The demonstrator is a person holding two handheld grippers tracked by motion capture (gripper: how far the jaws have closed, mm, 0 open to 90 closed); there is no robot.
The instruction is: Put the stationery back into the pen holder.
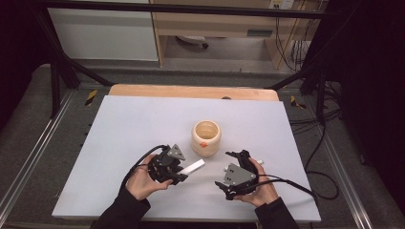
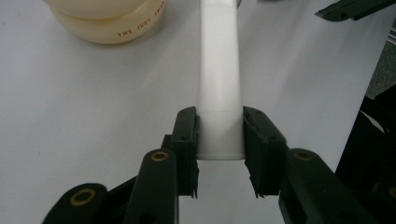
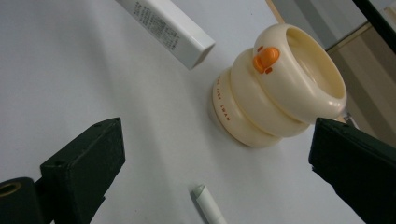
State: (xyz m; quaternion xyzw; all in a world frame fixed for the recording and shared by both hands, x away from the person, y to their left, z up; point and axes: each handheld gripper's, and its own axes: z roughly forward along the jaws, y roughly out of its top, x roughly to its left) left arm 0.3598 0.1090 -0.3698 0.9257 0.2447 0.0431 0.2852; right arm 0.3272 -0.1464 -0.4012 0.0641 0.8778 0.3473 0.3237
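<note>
The white box (image 1: 193,167) is long and slim, and it is held at one end by the left gripper (image 1: 177,172). Its two black jaws press on both sides of the box, as the left gripper view shows (image 2: 219,93). The box is above the white table (image 1: 124,129), and its free end points toward the cream cup (image 1: 206,138). In the right gripper view, one face of the box (image 3: 168,30) has small printed lines, too small to read.

The cup has a ringed shape and a small orange duck bill on its side. On its lower ring (image 2: 135,30) I can read "THE JUDY SWA"; the rest is hidden.

The right gripper (image 1: 237,162) is near the cup, with wide open jaws and nothing between them. A small white pen (image 3: 208,205) lies on the table below it.
</note>
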